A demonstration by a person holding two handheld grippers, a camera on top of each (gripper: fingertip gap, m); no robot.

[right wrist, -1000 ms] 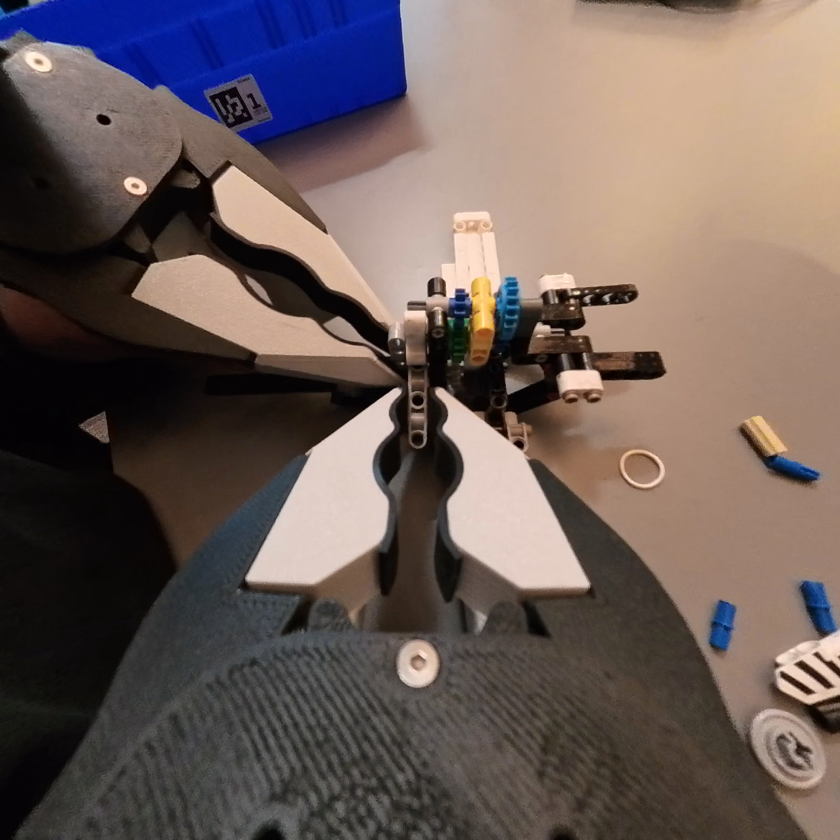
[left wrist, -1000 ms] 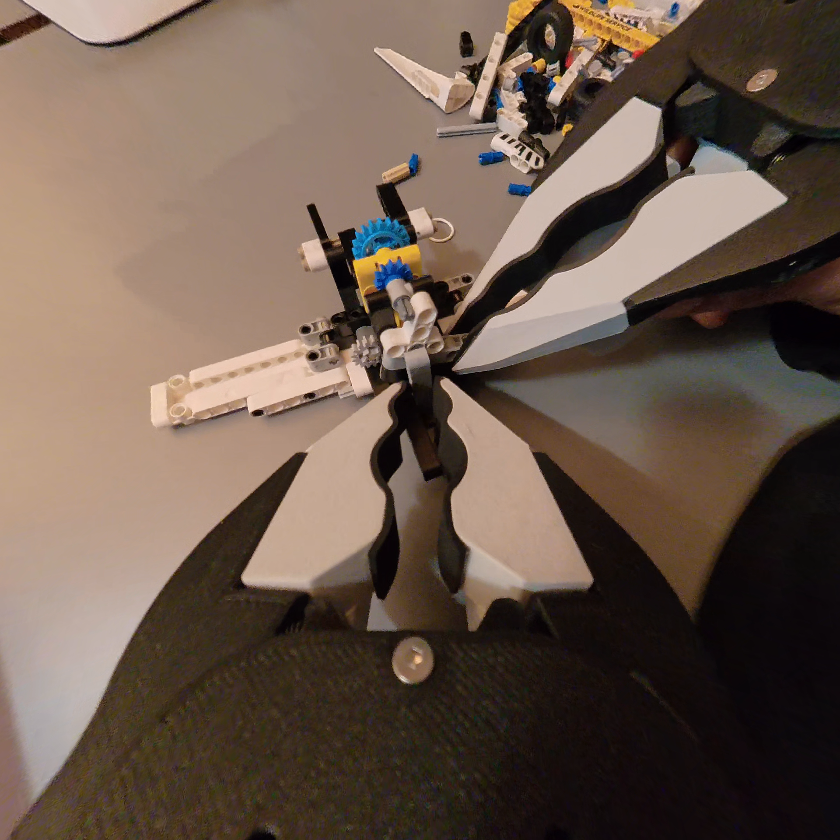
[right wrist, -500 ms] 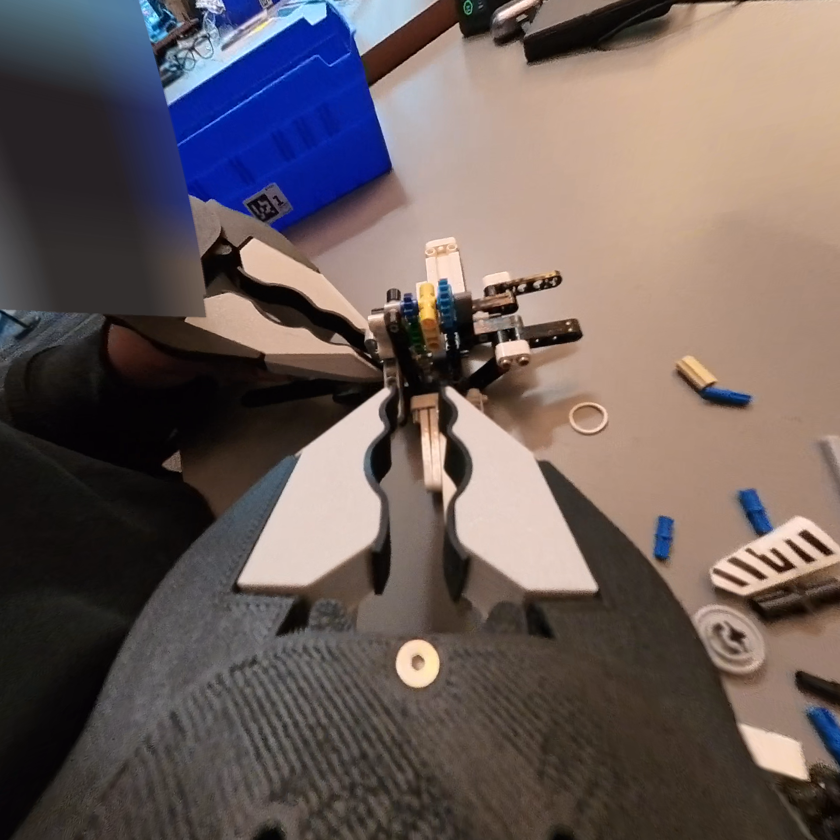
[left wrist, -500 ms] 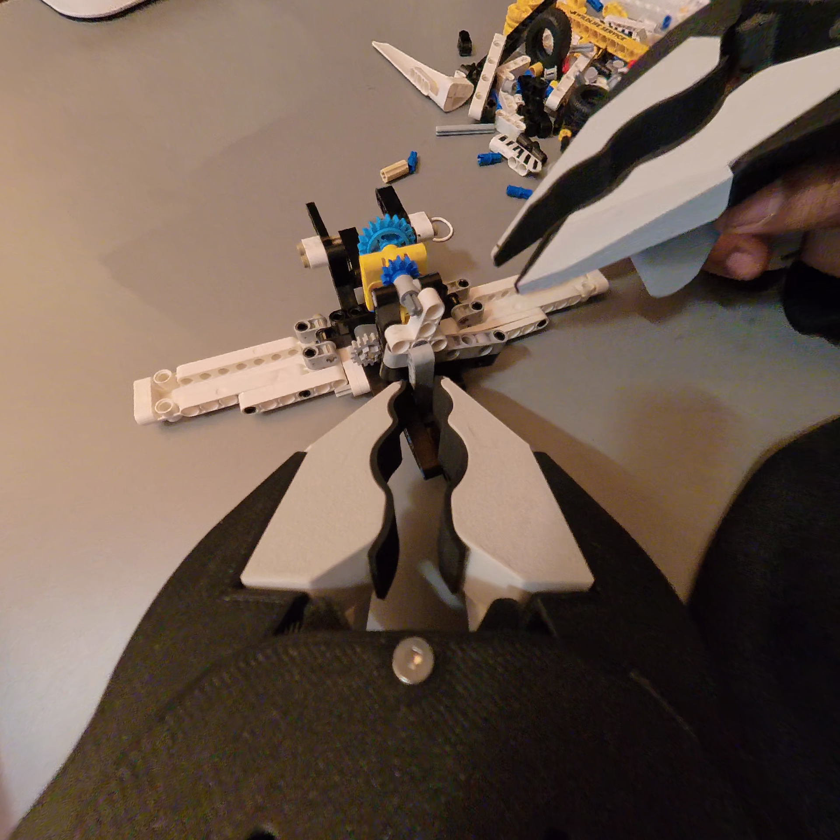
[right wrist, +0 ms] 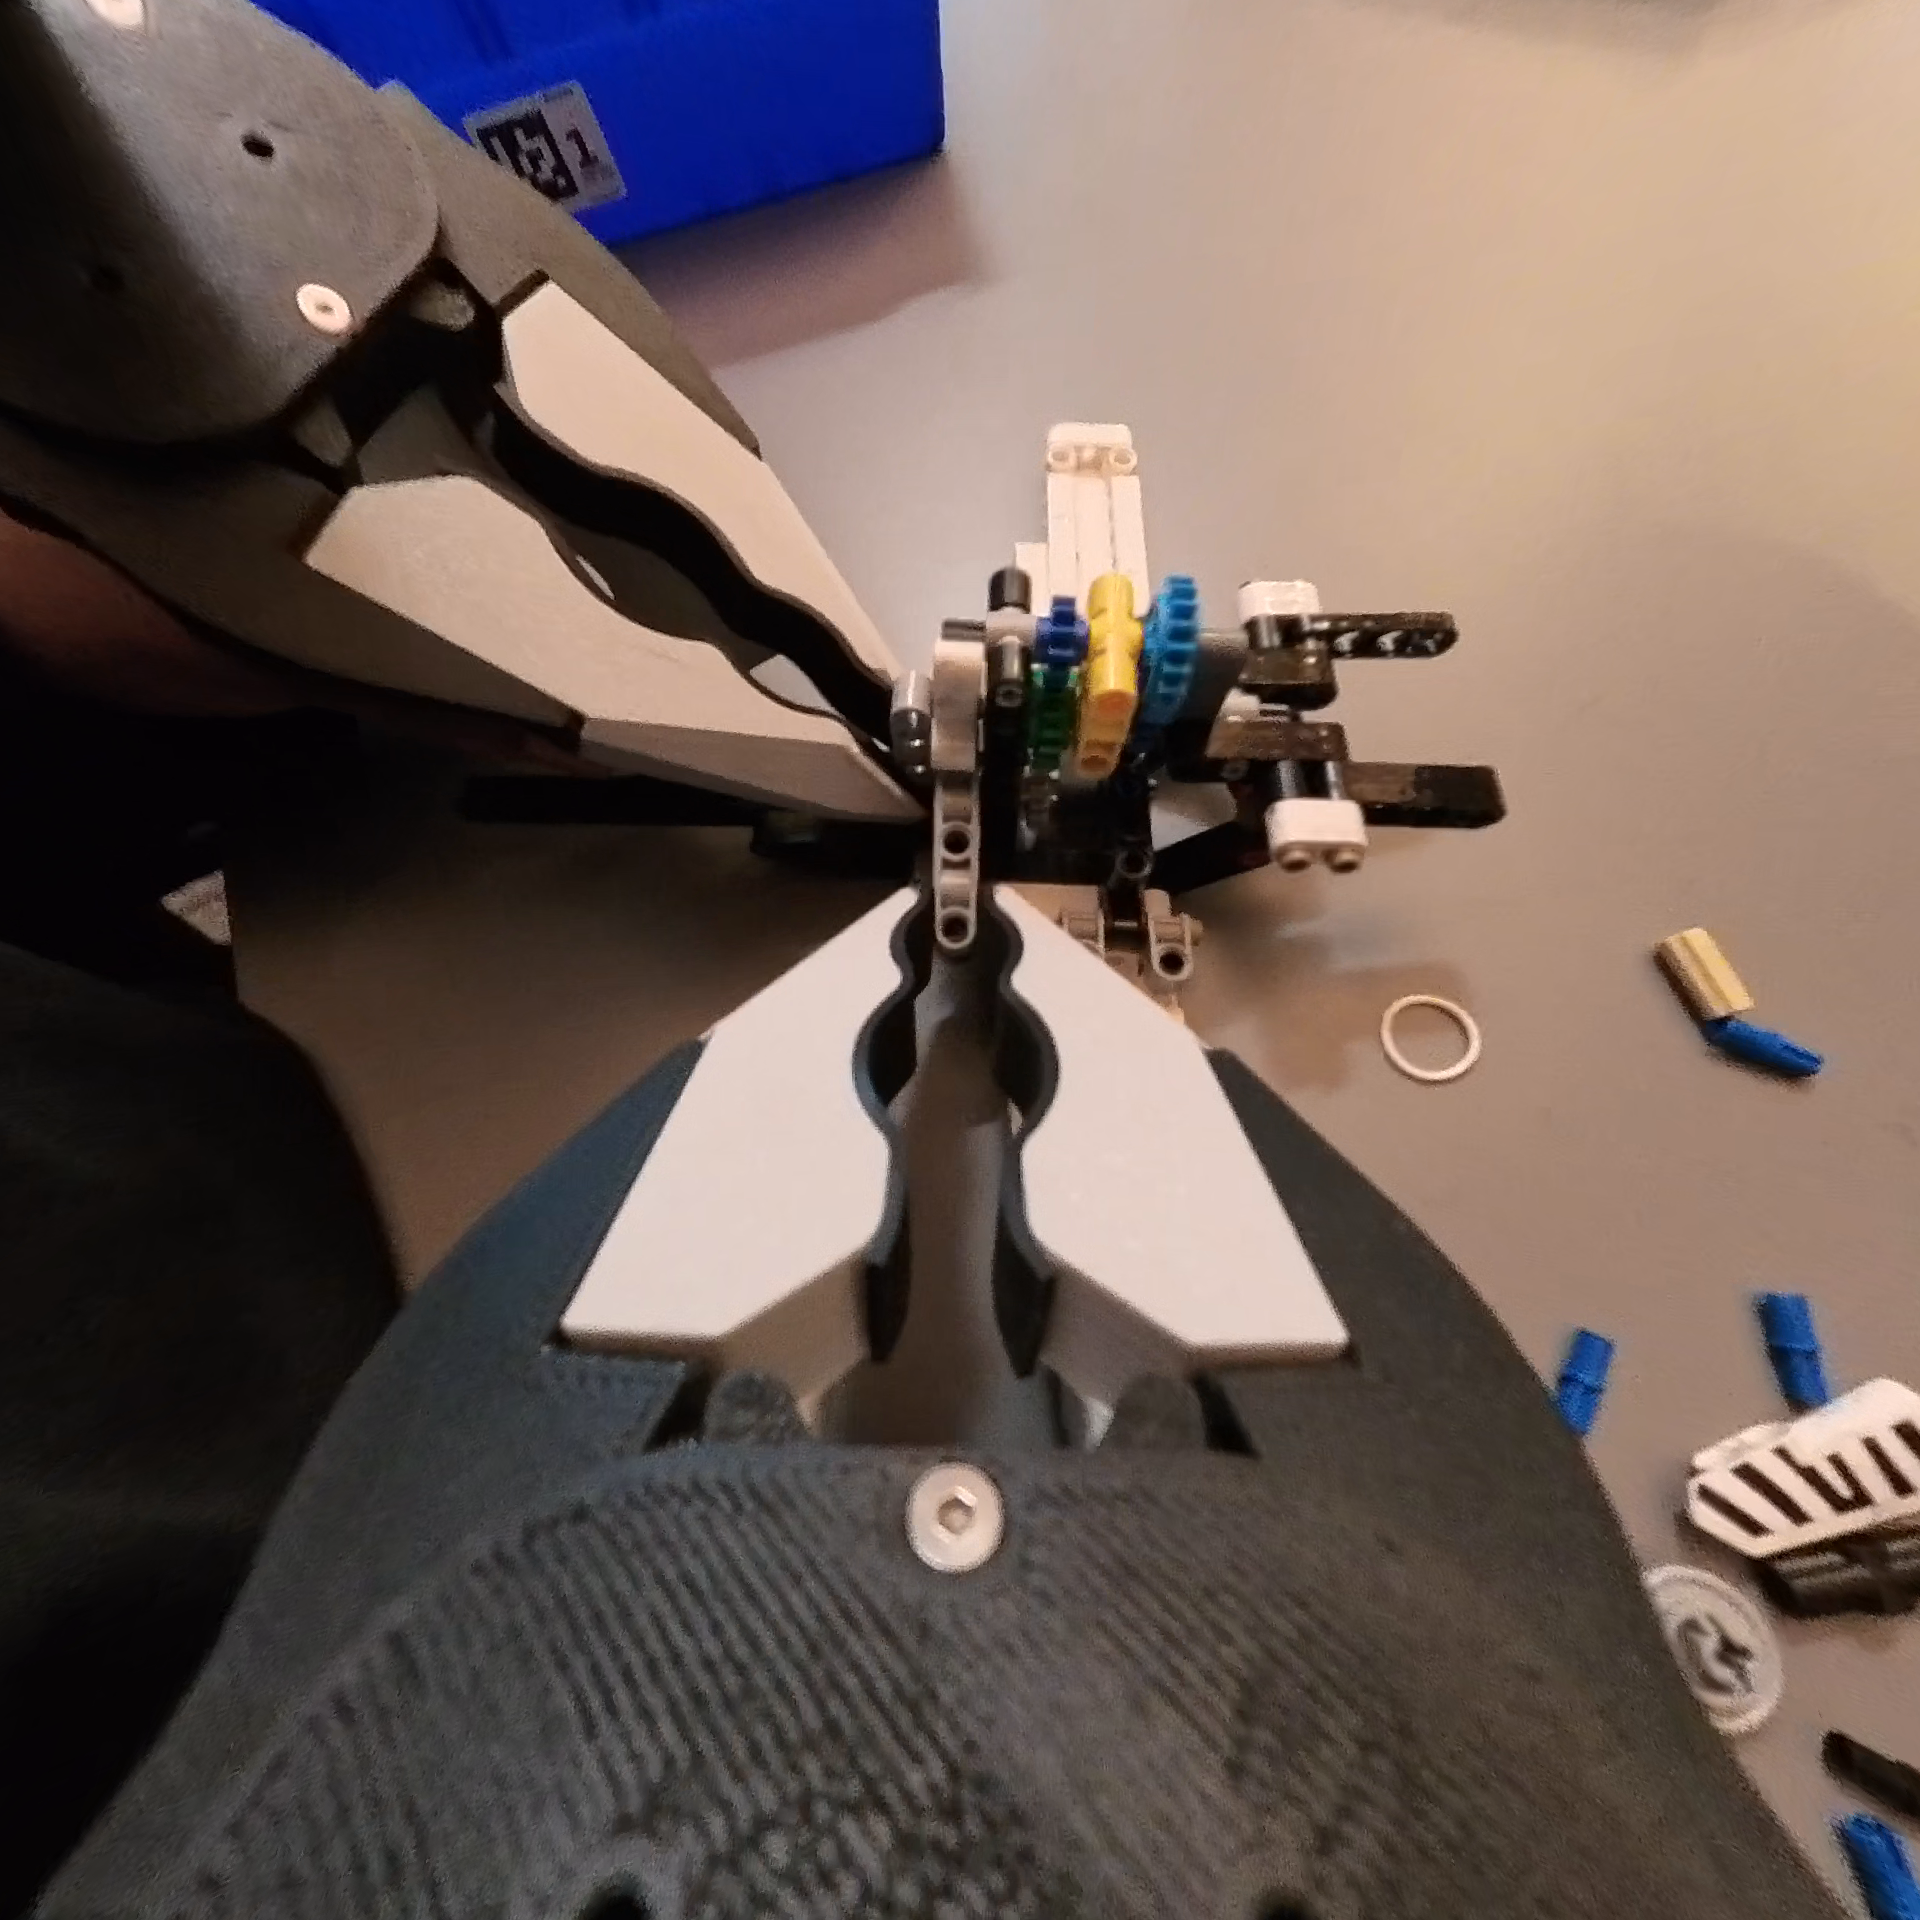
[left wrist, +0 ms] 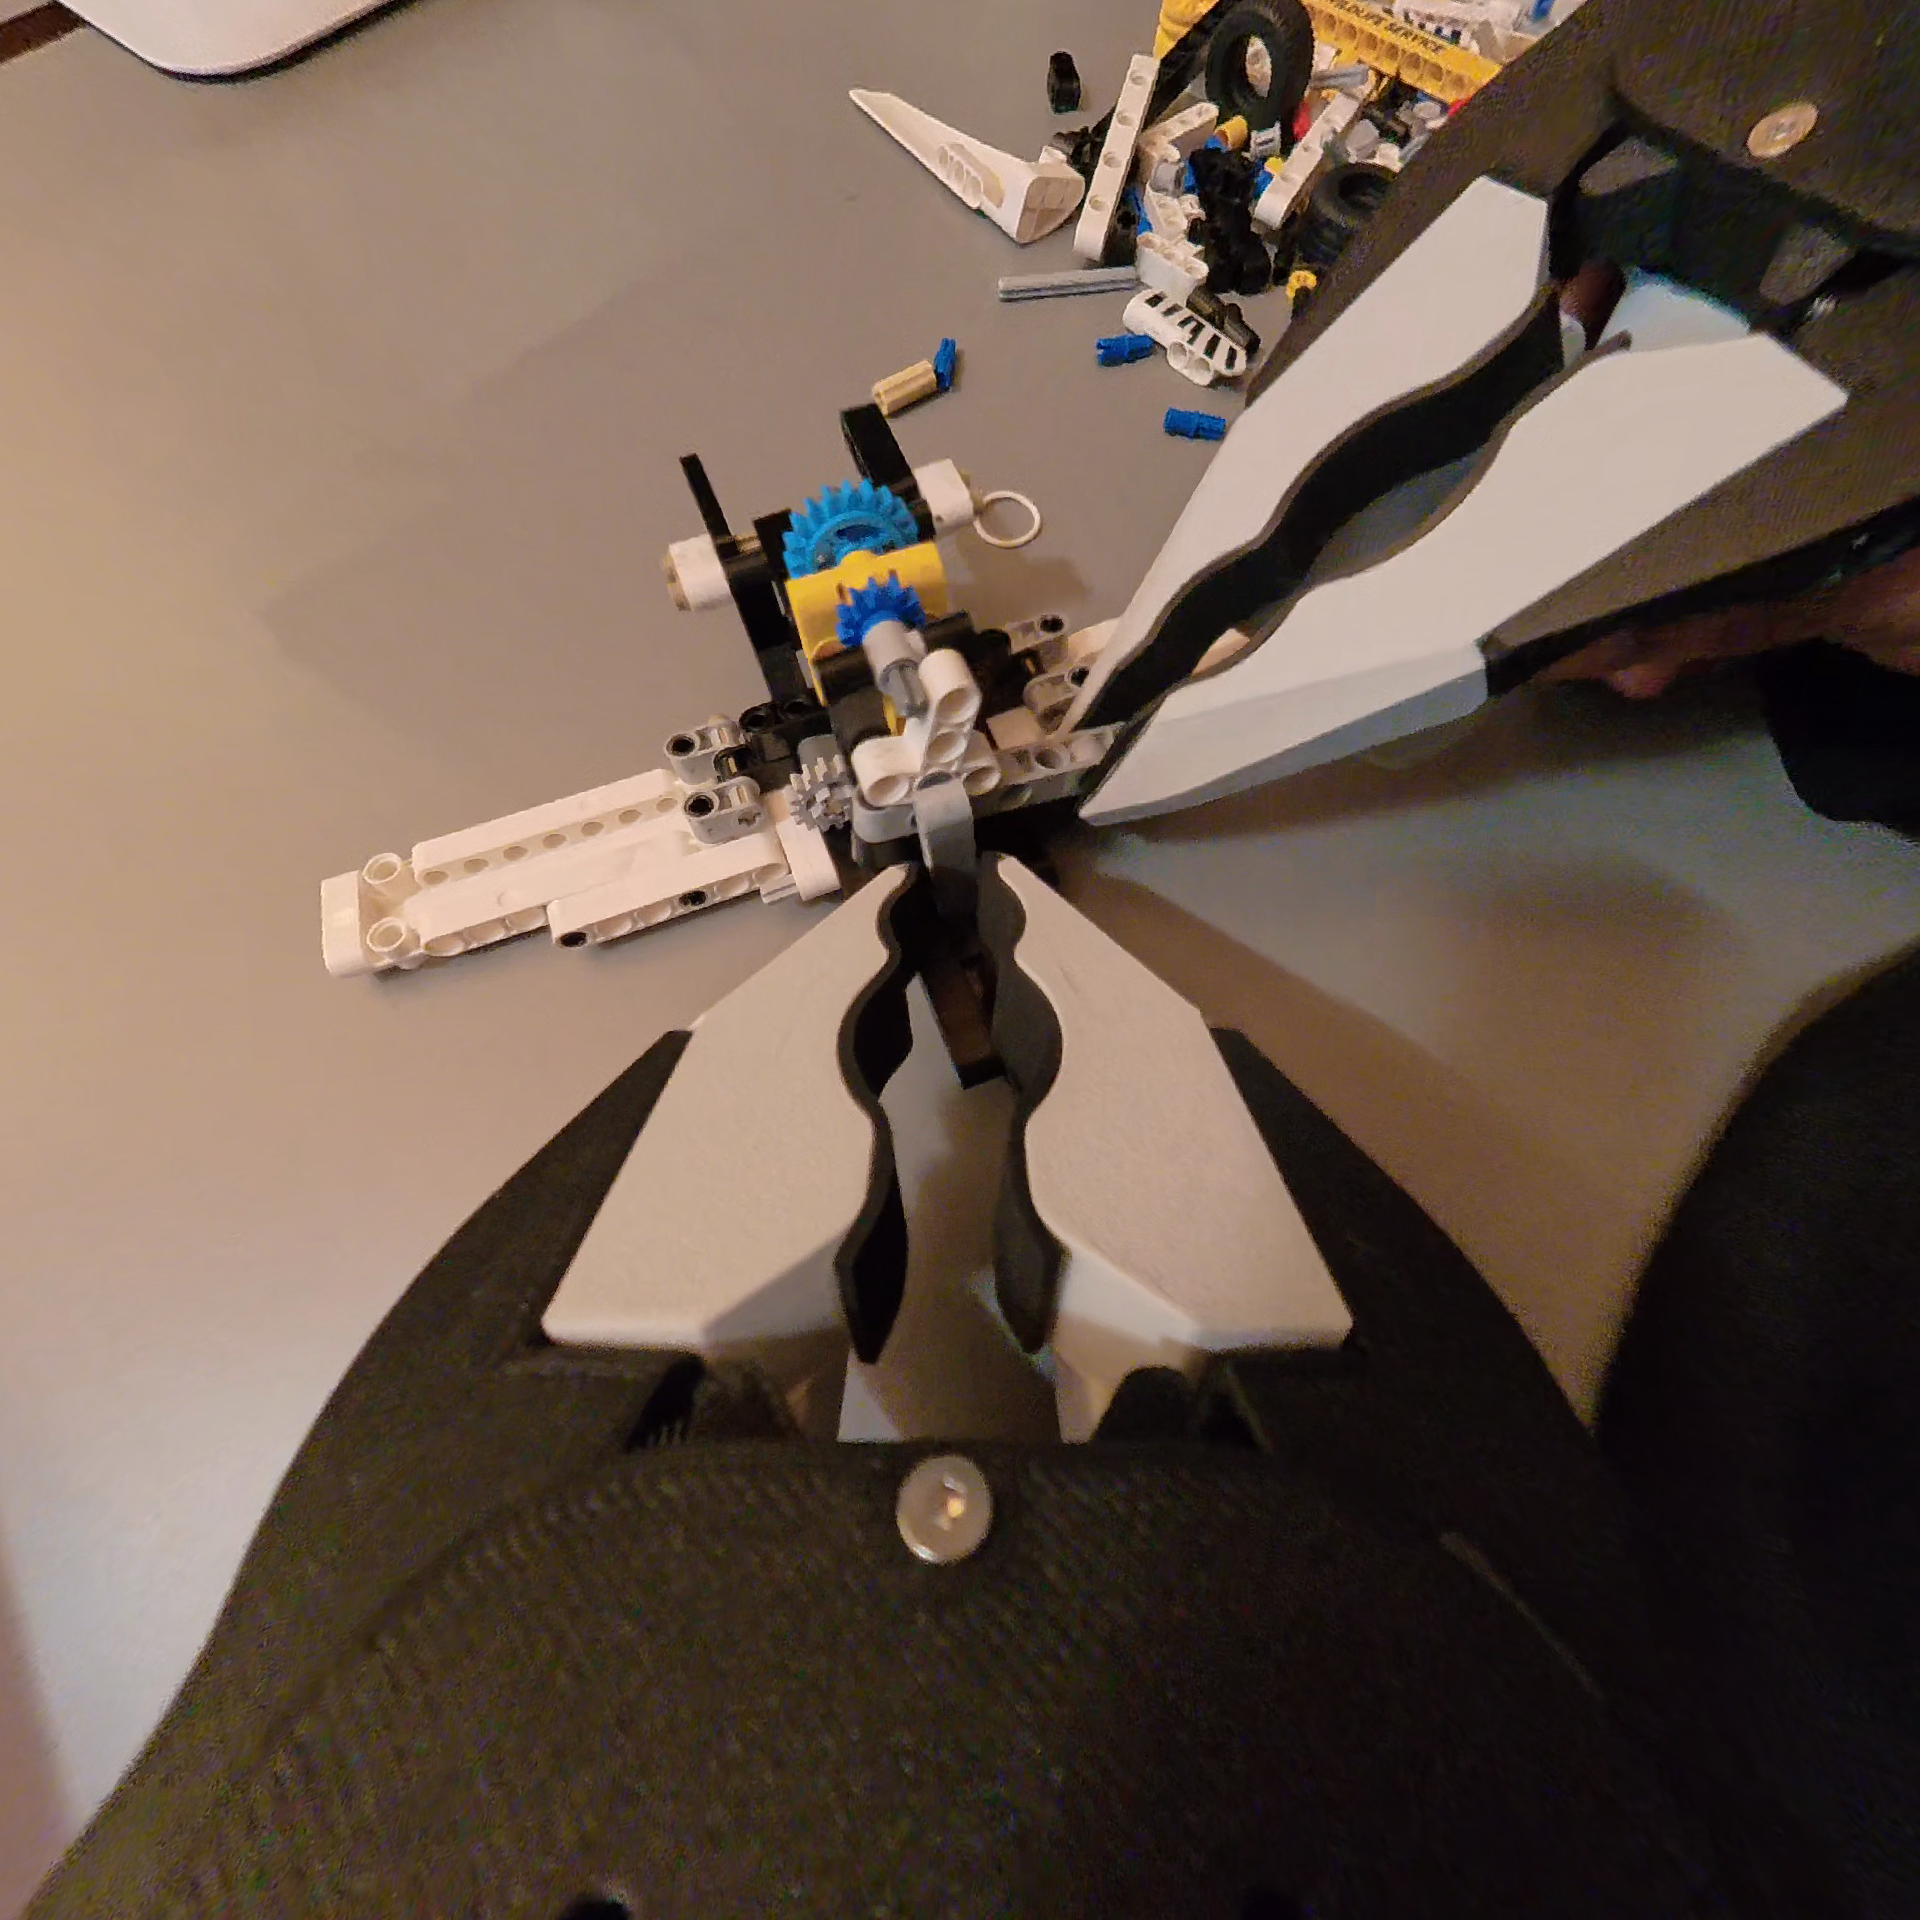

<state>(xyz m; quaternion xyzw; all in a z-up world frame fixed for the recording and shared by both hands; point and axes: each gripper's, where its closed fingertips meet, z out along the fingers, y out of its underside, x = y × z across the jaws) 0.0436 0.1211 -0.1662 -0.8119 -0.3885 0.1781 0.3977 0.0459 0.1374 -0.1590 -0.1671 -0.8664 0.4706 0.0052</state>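
The left gripper [left wrist: 948, 883] clamps a black beam of the brick model [left wrist: 862, 665]; the right gripper [right wrist: 958, 914] clamps its grey studless beam [right wrist: 956, 873]. Only the right view shows the blue bin [right wrist: 727, 94] beyond the model.

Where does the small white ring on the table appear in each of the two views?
Left wrist view: the white ring lies on the table just right of the model, above centre.
Right wrist view: the white ring lies right of centre, beside the gripper's right finger.
Shared landmark: the light blue gear.
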